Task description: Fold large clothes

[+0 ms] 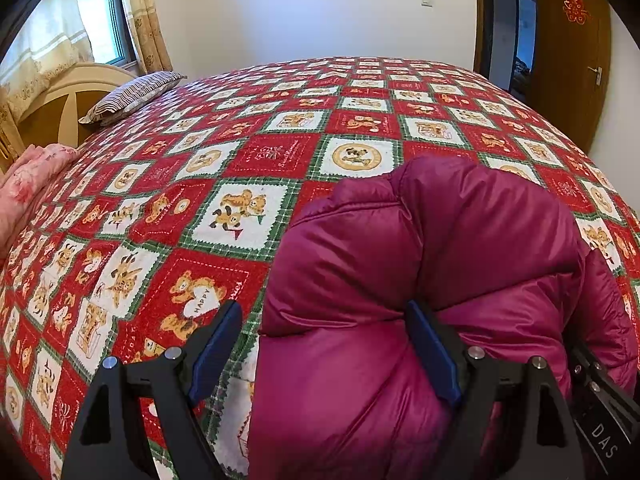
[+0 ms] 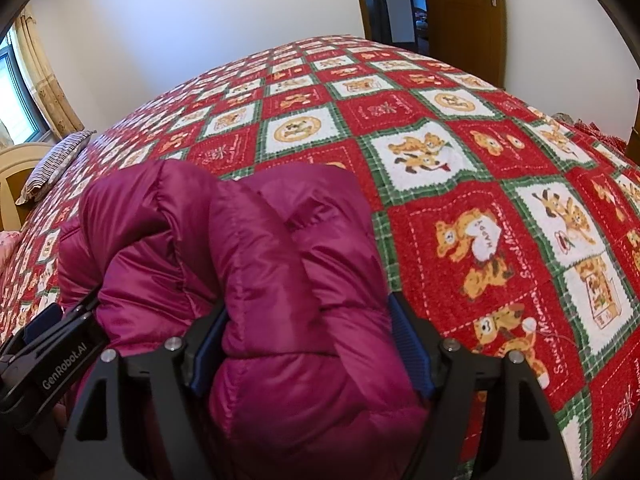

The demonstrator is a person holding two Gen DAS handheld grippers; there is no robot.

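Below both frames, jacket (image 1: 420, 280) edges cut off; grip unclear.

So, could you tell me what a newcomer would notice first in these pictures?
A puffy magenta jacket lies bunched at the bed's near edge. Under it spreads a red, white and green teddy-bear quilt covering the whole bed. A striped pillow sits at the far left.

1. Left wrist camera looks down along its tool (image 1: 324, 344), close over the jacket's (image 1: 420, 280) left edge.
2. Right wrist camera sits close above the jacket (image 2: 256, 264).
3. Both share the bed (image 1: 280, 128) and far wall (image 1: 320, 4).
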